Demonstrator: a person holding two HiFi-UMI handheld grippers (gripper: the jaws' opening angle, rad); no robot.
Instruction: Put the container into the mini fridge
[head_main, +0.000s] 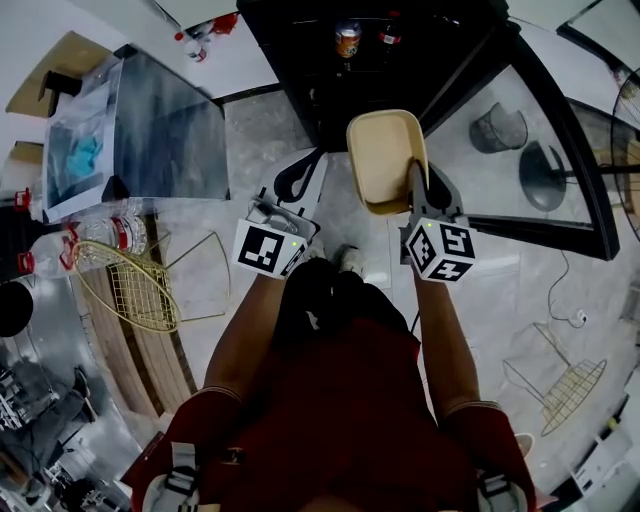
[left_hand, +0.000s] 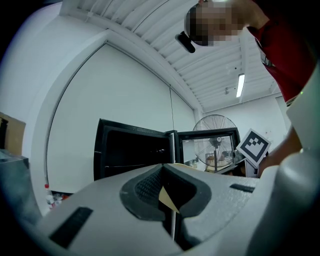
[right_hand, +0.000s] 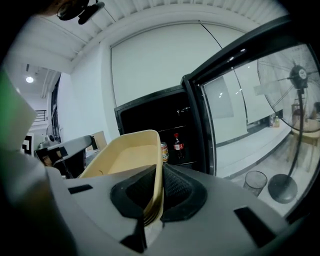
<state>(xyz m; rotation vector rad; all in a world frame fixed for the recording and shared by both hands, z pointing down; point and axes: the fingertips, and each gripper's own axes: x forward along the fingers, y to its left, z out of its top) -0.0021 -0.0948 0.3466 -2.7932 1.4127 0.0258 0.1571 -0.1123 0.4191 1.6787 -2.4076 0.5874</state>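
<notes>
Head view: the person stands facing the open mini fridge (head_main: 300, 60), its glass door (head_main: 555, 110) swung out to the right. A can (head_main: 348, 40) sits on a shelf inside. The right gripper (head_main: 418, 190) holds the beige container (head_main: 383, 155) up in front of the opening, not yet inside. The left gripper (head_main: 297, 172) hangs just left of the container, apart from it.

Left gripper view: the left gripper (left_hand: 165, 172) has its jaws together on nothing. A pale sliver shows past them, probably the container beyond.

Right gripper view: the right gripper (right_hand: 155, 195) is clamped on the container's (right_hand: 130, 157) right wall, aimed at the shelf with the can (right_hand: 164, 151) and a bottle (right_hand: 176, 142).

The carry seems nearly done. Next, the container should go forward, level, onto free shelf space clear of the drinks.
</notes>
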